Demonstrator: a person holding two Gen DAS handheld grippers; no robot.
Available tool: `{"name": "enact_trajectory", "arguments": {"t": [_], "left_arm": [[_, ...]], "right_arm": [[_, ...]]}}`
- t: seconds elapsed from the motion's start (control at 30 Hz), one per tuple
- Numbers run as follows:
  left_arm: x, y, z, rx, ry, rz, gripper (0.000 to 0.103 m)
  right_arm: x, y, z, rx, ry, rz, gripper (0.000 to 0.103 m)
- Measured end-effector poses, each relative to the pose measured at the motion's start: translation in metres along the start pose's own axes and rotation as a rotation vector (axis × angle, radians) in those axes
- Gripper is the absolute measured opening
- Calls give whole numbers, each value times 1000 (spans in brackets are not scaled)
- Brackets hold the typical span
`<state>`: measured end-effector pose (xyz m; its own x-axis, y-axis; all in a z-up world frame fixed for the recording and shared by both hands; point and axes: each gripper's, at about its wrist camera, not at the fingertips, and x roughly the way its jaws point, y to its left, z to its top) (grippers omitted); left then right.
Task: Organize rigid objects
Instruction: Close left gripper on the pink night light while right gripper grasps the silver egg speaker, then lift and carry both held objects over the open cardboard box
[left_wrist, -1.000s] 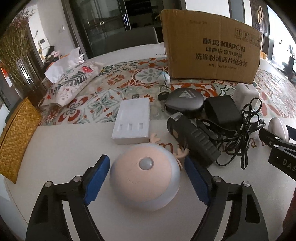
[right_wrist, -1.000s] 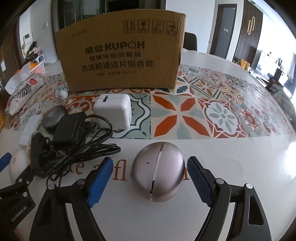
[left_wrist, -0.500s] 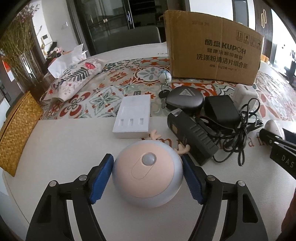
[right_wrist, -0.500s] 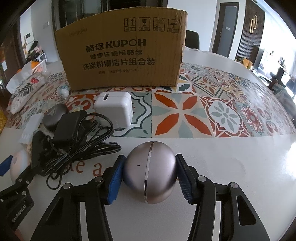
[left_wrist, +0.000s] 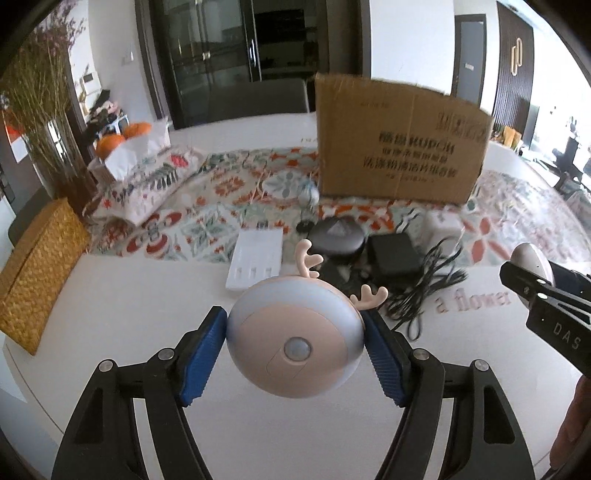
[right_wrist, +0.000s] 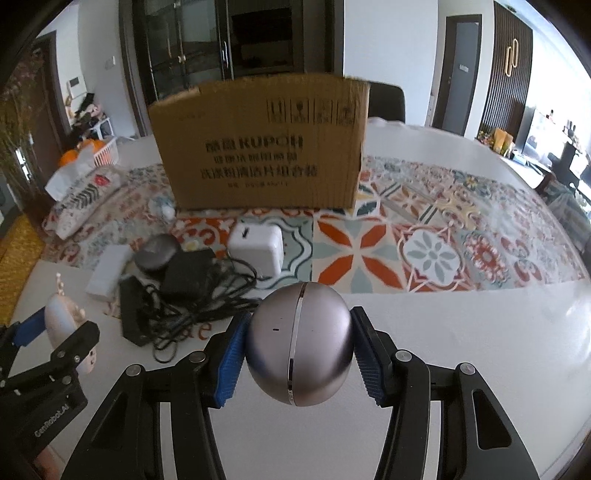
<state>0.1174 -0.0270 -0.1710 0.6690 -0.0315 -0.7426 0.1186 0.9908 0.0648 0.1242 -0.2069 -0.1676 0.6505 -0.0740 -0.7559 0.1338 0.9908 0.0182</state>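
Note:
My left gripper (left_wrist: 293, 341) is shut on a round pink deer-antler night light (left_wrist: 293, 341) and holds it lifted above the white table. My right gripper (right_wrist: 299, 345) is shut on a silver egg-shaped device (right_wrist: 299, 345), also lifted. The right gripper with the silver device shows at the right edge of the left wrist view (left_wrist: 532, 266). The left gripper with the night light shows at the lower left of the right wrist view (right_wrist: 61, 325). An open cardboard box (left_wrist: 399, 144) stands behind on the patterned runner; it also shows in the right wrist view (right_wrist: 262, 147).
On the table lie a white flat box (left_wrist: 256, 262), a dark round case (left_wrist: 336, 238), a black adapter with tangled cable (left_wrist: 397, 256), a white cube charger (right_wrist: 255, 247) and a black block (right_wrist: 133, 314). A patterned tissue pouch (left_wrist: 147, 184) and a woven mat (left_wrist: 37, 273) lie left.
Both grippers closed on their objects and lifted them off the table, tilting up so more of the room shows.

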Motion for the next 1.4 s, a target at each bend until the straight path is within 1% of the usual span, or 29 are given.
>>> {"name": "enact_trajectory", "arguments": {"t": [0.27,0.53,0.77,1.0,1.13,1.3,1.4], "left_arm": [[-40,-2,28,22,-84,-26,73],[-69,-2,57,18,-154,-55,73],[-86,-2,85,5,-204,-87,73],[-93,-6,111,26,-237,-110,73],[-92,-8,129,31,-248,-127,73],[-86,-11,149,30,-245,-152,73],[-81,-13,160,29,-236,-182,73]], "right_arm": [[-42,-2,22,-4,-71,11,55],[-75,0,44,-10,-134,21,55],[-95,0,65,-1,-180,33,55],[-106,-4,89,18,-228,30,55],[-108,-5,101,25,-238,38,55],[-106,-7,120,33,-248,49,55],[-102,-9,134,35,-252,53,55]]}}
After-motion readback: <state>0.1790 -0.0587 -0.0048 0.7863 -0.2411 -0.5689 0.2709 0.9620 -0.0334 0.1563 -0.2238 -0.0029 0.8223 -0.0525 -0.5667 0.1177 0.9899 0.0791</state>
